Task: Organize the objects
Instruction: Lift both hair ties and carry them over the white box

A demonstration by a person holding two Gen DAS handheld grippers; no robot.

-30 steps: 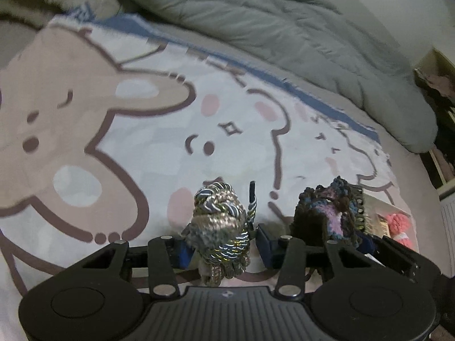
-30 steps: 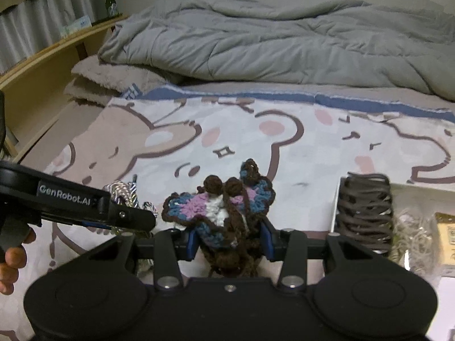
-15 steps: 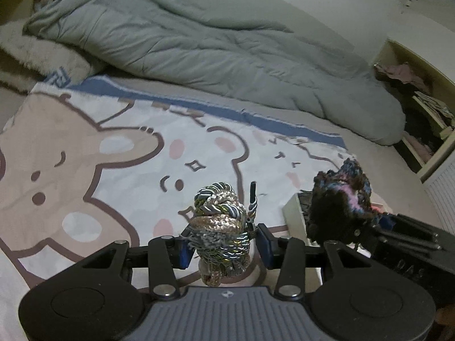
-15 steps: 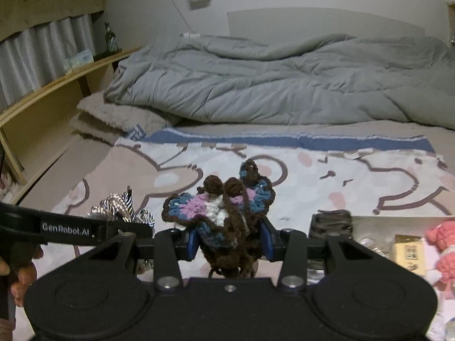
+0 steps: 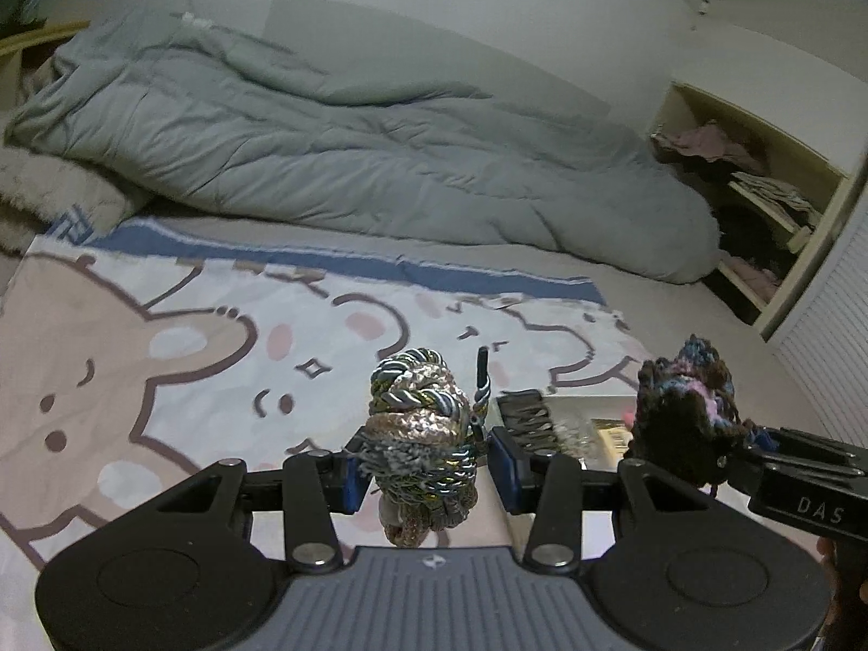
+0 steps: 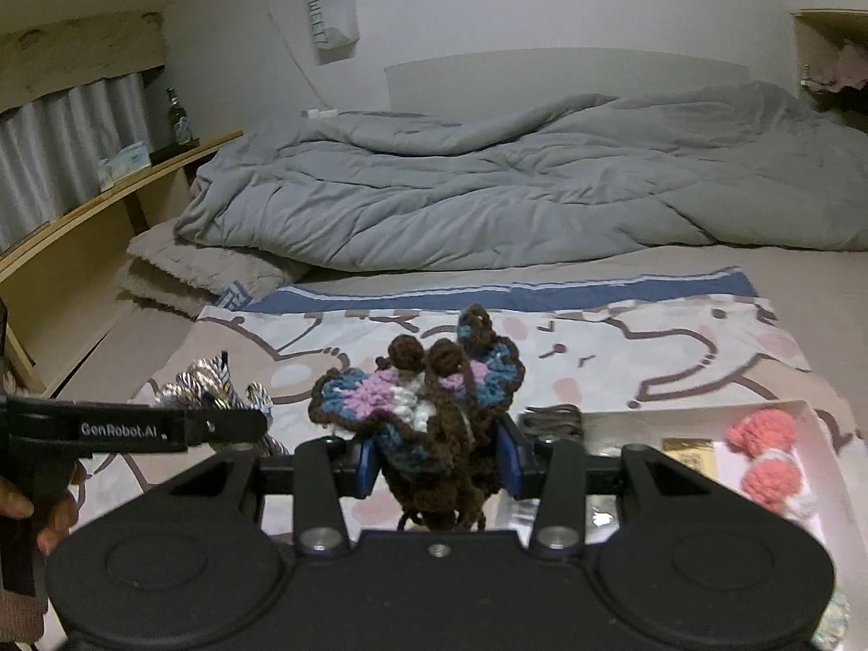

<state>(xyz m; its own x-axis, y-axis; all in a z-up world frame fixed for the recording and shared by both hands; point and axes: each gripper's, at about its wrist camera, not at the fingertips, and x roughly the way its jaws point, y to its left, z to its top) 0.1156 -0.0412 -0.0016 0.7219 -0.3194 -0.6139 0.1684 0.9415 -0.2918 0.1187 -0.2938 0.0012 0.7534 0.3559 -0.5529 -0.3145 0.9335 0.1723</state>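
Observation:
My left gripper is shut on a knotted bundle of silver, gold and blue braided cord, held above the cartoon blanket. My right gripper is shut on a crocheted butterfly in brown, blue, pink and white. The butterfly also shows in the left wrist view at the right, and the cord bundle in the right wrist view at the left. A white tray lies below and to the right, holding dark brown cord, a gold packet and pink pompoms.
A grey duvet is piled across the back of the bed. The cartoon blanket covers the near bed. A wooden shelf runs along the left wall; an open cupboard stands at the right.
Both grippers have lifted and tilted up with their loads, so more of the duvet and wall shows. The tray has come into fuller view under the right gripper.

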